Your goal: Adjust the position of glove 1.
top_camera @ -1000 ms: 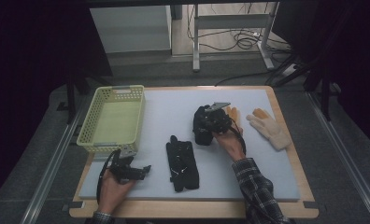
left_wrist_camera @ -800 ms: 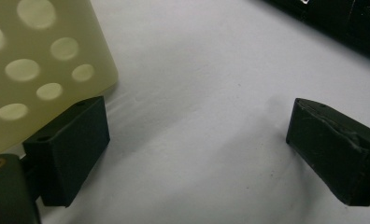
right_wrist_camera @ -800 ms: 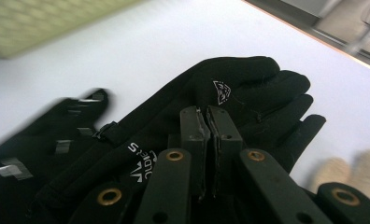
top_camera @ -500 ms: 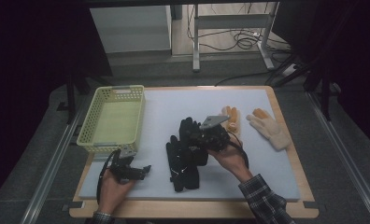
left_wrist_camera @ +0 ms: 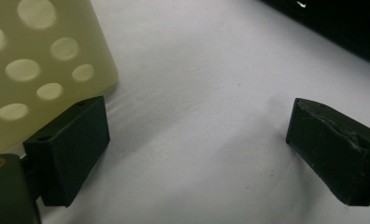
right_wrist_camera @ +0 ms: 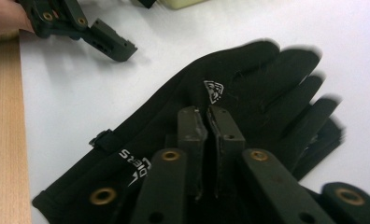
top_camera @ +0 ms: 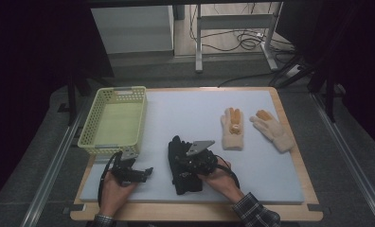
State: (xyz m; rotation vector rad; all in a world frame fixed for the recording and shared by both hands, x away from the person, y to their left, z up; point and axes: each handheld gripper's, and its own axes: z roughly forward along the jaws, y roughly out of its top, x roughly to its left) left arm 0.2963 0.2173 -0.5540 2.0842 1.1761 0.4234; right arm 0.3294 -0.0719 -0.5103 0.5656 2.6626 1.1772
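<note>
the black glove [top_camera: 182,163] lies low in the centre of the high view, on top of its partner so the pair is stacked on the white mat [top_camera: 195,109], fingers toward the top of the frame. my right gripper [right_wrist_camera: 206,126] sits over the back of the upper glove; its jaws have just been opening a little and now stand narrow, a thin slit between the pads with no cloth visibly pinched, so i judge the glove is set down and let go. my left gripper [top_camera: 145,171] rests at the lower left of the frame with its jaws wide and nothing between them, just below the corner of the yellow basket [top_camera: 93,137], which has nothing in it. toward the right of the high view the two tan gloves [top_camera: 233,127] lie apart, side by side, not paired. as i read it, the black pair is matched; the tan pair is left, and any move into the basket is not yet done.
</note>
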